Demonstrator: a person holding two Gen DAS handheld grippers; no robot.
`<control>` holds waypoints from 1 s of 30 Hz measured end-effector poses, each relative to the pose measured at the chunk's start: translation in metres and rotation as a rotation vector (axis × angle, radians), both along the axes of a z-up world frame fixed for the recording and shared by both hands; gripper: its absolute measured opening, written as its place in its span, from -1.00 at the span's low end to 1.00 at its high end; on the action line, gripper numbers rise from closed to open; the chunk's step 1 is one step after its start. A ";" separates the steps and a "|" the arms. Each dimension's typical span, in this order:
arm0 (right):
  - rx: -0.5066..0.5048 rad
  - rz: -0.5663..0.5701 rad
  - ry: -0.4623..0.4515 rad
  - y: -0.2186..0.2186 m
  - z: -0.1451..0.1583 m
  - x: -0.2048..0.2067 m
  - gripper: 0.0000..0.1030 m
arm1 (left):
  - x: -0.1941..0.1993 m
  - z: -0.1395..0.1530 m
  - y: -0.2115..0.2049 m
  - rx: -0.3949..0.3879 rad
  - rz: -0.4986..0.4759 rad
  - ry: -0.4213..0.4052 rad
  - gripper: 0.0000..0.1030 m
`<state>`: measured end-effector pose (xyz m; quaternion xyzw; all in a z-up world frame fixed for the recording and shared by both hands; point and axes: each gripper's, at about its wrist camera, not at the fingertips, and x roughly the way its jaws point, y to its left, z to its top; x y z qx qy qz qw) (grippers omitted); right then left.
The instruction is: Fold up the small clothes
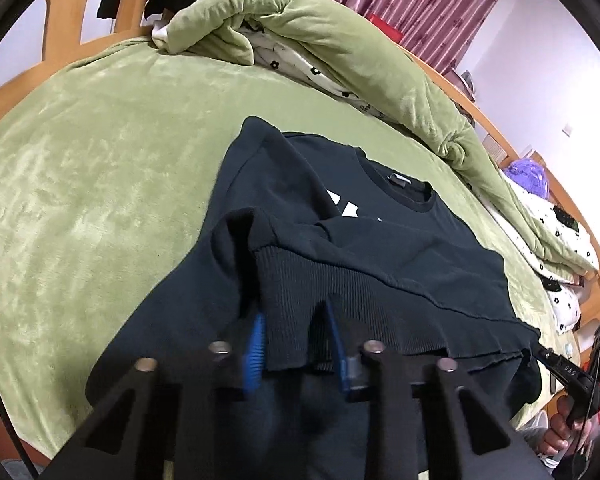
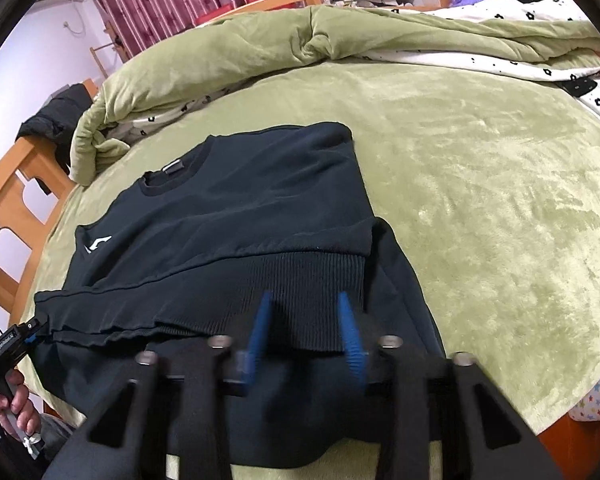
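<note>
A black sweatshirt lay front-up on the green plush bedspread, its neckline toward the bunched green quilt and its ribbed hem lifted at the near edge. The left gripper was seen with its blue pads drawn in on the left end of the ribbed hem, the cloth pinched between them; the right gripper was likewise closed on the hem near the right corner, rib fabric held between its blue pads. No earlier view was given, so only this clamped state could be told. In the right wrist view the left tool's tip and the hand carrying it were seen at the hem's far end.

The step in hand was judged to be the bottom-to-top fold. For it to be done well, both layers of the hem needed to be kept in each pinch, and the two grippers to be carried level and at an equal pace toward the collar, so that the hem stayed taut and straight between them. The hem was best laid just short of the neckline, parallel to it, and the pads released only once the cloth rested flat. A loose sleeve fold at the left side was judged liable to bunch if dragged.
</note>
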<state>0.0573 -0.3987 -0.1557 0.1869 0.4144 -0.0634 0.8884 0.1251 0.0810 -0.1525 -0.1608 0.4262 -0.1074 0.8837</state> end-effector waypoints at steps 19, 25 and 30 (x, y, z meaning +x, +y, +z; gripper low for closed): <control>0.027 0.011 -0.140 -0.013 0.060 0.027 -0.89 | 0.028 0.034 -0.001 -0.083 -0.014 -0.121 -0.86; 0.046 -0.006 -0.019 -0.030 0.014 0.002 -0.61 | 0.032 0.022 0.008 -0.112 -0.003 -0.092 -0.86; 0.108 0.003 0.028 -0.030 -0.016 -0.006 -0.48 | 0.032 0.020 0.010 -0.122 -0.004 -0.079 -0.86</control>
